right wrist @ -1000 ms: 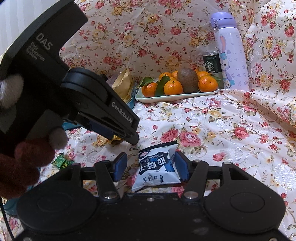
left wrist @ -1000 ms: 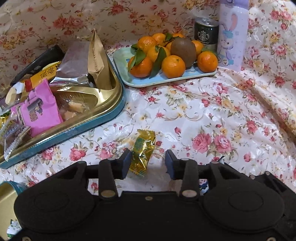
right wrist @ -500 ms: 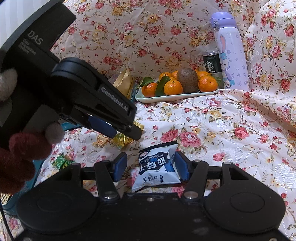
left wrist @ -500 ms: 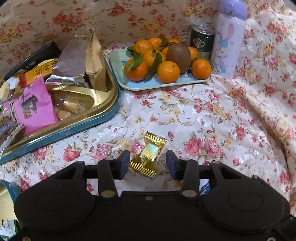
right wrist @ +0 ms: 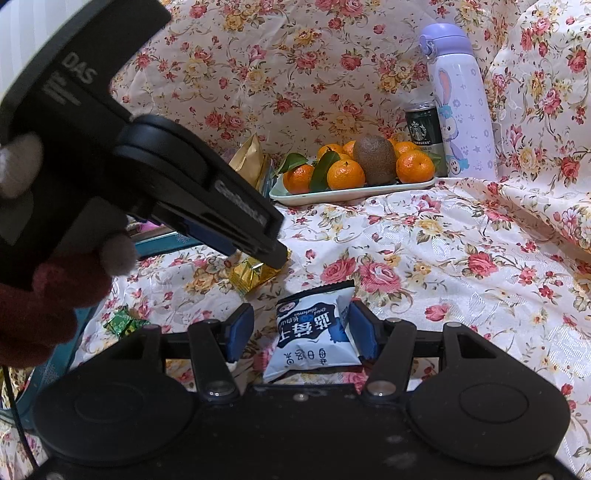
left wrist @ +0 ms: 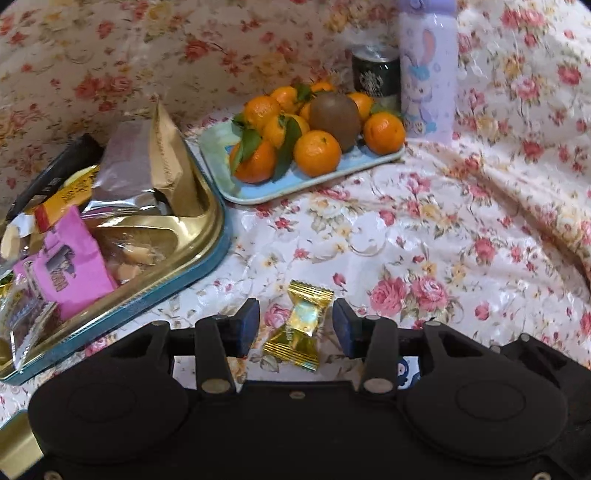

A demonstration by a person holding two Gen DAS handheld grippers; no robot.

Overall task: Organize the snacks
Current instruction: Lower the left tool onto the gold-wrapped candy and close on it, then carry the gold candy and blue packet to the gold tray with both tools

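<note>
Black left tool [left wrist: 295,325] angled steeply down, gold candy [left wrist: 301,325] between open fingers

"DAS" stands in white on the left gripper [right wrist: 275,254] body. The dark can [right wrist: 424,129] carries the Starbucks logo and name. The white-and-blue snack packet [right wrist: 314,332] bears Chinese characters, seen upside down.

A glossy floral cloth [right wrist: 443,258], cream with pink roses and yellow blooms, covers the counter and runs up behind it as a backdrop [left wrist: 184,48]. At right it bunches into soft folds [right wrist: 546,206]. A pale ribbed wall [right wrist: 22,33] shows at top left. Warm indoor light gives the cloth a sheen.
</note>
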